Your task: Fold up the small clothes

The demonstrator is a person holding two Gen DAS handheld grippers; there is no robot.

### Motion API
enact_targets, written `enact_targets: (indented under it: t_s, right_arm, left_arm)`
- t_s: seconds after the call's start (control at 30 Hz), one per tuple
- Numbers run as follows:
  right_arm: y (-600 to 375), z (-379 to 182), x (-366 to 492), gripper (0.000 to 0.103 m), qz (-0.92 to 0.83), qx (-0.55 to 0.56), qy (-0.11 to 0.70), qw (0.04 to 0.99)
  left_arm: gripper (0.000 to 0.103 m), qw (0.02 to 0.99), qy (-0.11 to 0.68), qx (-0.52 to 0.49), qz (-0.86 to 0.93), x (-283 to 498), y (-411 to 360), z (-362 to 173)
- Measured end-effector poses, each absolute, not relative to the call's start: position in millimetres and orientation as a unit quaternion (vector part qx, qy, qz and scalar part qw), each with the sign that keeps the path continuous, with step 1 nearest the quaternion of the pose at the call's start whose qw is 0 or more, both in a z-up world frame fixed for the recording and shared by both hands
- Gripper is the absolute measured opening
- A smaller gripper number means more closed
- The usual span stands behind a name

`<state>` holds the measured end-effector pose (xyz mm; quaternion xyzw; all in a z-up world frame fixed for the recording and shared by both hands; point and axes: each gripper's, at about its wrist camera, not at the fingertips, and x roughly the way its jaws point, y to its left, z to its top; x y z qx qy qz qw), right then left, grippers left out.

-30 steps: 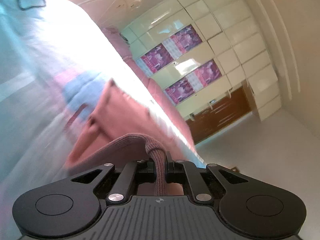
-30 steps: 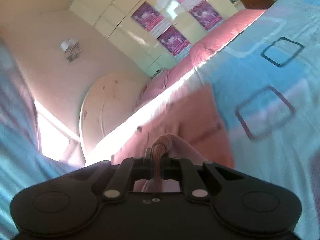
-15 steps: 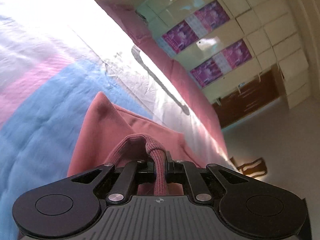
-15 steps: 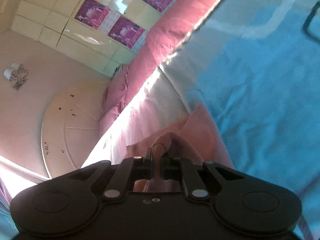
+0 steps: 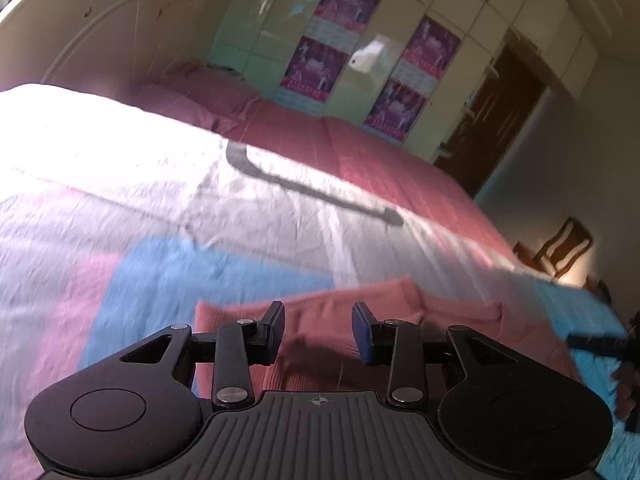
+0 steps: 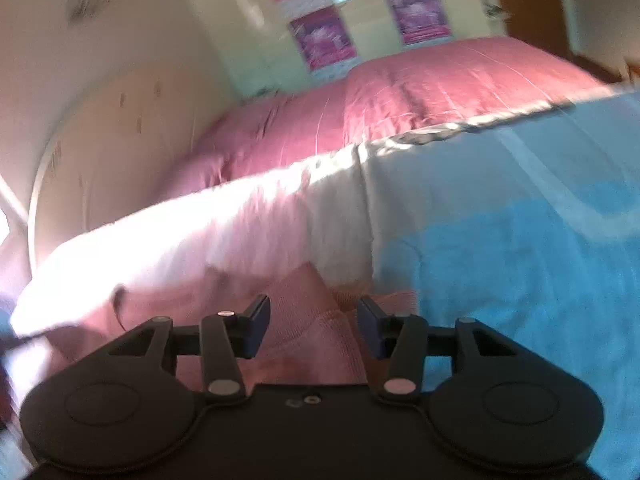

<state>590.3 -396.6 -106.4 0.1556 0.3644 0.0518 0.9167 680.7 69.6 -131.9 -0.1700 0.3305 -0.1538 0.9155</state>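
Observation:
A small pink knit garment [image 5: 360,312] lies on the patterned bedsheet [image 5: 160,216], just ahead of and under my left gripper [image 5: 318,330]. Its jaws are opening, and the cloth lies below them with the pads clear of it. In the right wrist view the same pink garment [image 6: 308,320] bunches up in a fold between the fingers of my right gripper [image 6: 314,326]. Those jaws are also opening and the pads stand off the cloth. The right gripper's dark body [image 5: 600,344] shows at the right edge of the left wrist view.
A red-pink quilt [image 5: 360,152] and pillows [image 5: 208,100] cover the far side of the bed, under a curved pale headboard [image 5: 100,28]. A wardrobe with purple posters [image 5: 360,52] and a brown door [image 5: 496,120] stand behind. A dark chair [image 5: 560,248] is at the right.
Both grippers were shut on the garment's ribbed edge and carried it across the bed. They have now rolled level, lowered it onto the sheet and spread their jaws, letting the cloth go.

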Motion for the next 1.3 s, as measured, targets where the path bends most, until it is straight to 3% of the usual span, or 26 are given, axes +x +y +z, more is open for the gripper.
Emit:
enact_targets:
  t_s: [0.03, 0.13, 0.47, 0.53, 0.57, 0.67, 0.77, 0.87, 1.03, 1.3]
  right_arm:
    - [-391, -108, 594, 0.048, 0.052, 0.138, 0.372, 0.917]
    - [-383, -113, 598, 0.045, 0.058, 0.111, 0.387, 0.914]
    - [-379, -120, 615, 0.033, 0.063, 0.084, 0.395, 0.912]
    - [-375, -121, 619, 0.024, 0.06, 0.058, 0.4, 0.913]
    - [-372, -120, 618, 0.013, 0.061, 0.043, 0.401, 0.913]
    - [-361, -113, 608, 0.009, 0.08, -0.002, 0.393, 0.916]
    - [-367, -93, 583, 0.009, 0.092, -0.012, 0.344, 0.934]
    - [-380, -81, 562, 0.009, 0.077, -0.009, 0.295, 0.952]
    - [-383, -82, 571, 0.009, 0.066, -0.006, 0.293, 0.954]
    - [-378, -133, 613, 0.009, 0.013, 0.007, 0.356, 0.934]
  left_arm:
    - [0.039, 0.915, 0.321, -0.188, -0.154, 682, 74, -130]
    - [0.058, 0.917, 0.304, -0.208, -0.153, 678, 86, -129]
    - [0.058, 0.904, 0.371, -0.09, -0.192, 704, 57, -145]
    - [0.035, 0.902, 0.375, -0.055, -0.205, 705, 46, -145]
    - [0.008, 0.9, 0.38, -0.038, -0.21, 706, 39, -146]
    - [0.007, 0.934, 0.308, 0.016, -0.18, 684, 26, -136]
    - [0.006, 0.959, 0.234, -0.051, -0.153, 656, 44, -117]
    - [0.006, 0.956, 0.239, -0.047, -0.163, 654, 41, -114]
    - [0.006, 0.956, 0.247, -0.058, -0.147, 668, 38, -108]
    - [0.007, 0.936, 0.336, -0.036, -0.102, 705, 28, -159]
